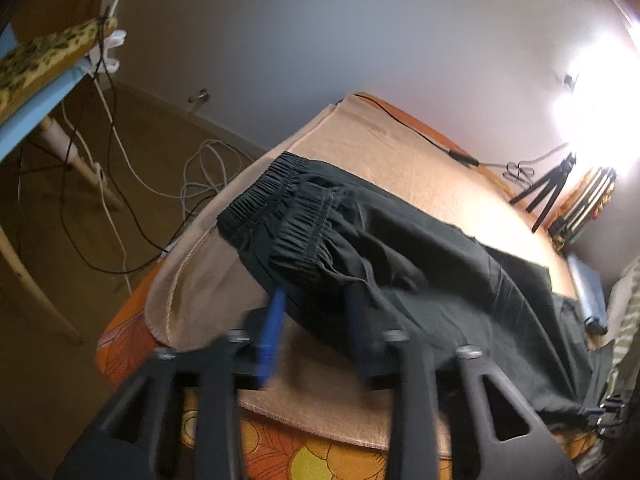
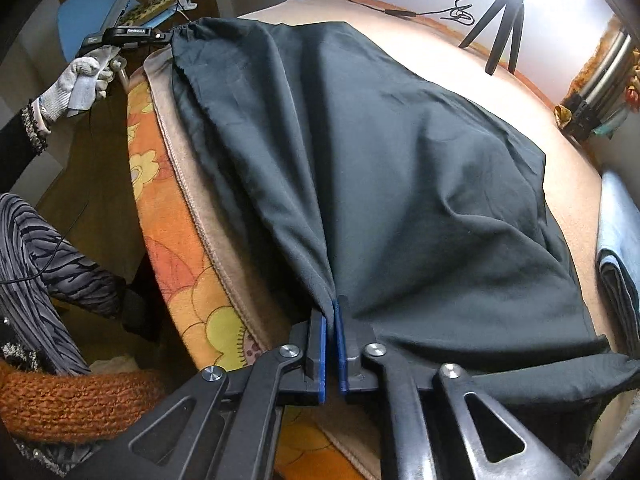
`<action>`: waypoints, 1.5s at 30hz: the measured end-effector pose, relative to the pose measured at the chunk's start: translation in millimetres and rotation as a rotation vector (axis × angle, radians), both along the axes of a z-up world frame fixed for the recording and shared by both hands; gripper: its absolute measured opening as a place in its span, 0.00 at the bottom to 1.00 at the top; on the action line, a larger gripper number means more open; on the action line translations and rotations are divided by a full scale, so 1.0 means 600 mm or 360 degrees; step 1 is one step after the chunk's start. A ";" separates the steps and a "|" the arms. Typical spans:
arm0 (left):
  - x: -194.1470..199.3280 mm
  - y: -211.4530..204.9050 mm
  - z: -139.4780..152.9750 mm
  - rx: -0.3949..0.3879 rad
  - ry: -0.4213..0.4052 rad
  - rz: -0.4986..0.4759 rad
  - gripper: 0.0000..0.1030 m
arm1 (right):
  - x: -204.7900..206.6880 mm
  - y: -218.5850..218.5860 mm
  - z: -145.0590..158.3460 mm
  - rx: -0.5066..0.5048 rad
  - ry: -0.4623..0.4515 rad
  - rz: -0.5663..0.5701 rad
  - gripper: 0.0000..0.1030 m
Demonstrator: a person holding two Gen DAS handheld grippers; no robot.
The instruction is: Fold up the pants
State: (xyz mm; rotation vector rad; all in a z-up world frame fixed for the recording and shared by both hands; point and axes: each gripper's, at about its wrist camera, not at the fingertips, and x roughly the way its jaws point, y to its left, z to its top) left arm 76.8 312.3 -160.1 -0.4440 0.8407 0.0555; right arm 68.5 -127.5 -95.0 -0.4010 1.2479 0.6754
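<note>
Two tongs hold opposite ends of the black pants [image 2: 400,168], which lie lengthwise along the near edge of the blanket-covered bed [image 1: 400,160]. The right tongs [image 2: 333,344] pinch the hem; the left tongs [image 1: 316,336] stand spread around the waistband side.

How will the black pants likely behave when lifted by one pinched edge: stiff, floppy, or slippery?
Probably floppy: the black pants drape in soft folds from the right gripper. Likely light, since a small pinch gathers them. The elastic waistband looks bunched, so it may sag unevenly.
</note>
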 end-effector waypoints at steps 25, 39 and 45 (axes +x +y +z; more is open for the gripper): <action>0.007 0.061 -0.028 -0.0370 -0.0039 0.0059 0.40 | 0.271 0.382 0.130 0.0642 -0.0166 0.0275 0.40; 0.019 0.050 -0.042 -0.0218 -0.0023 0.0044 0.27 | 0.403 0.651 -0.008 0.0594 0.0055 0.0421 0.41; 0.017 0.026 -0.035 -0.0008 -0.0037 -0.0017 0.23 | 0.404 0.706 -0.055 0.0510 0.0101 0.0517 0.41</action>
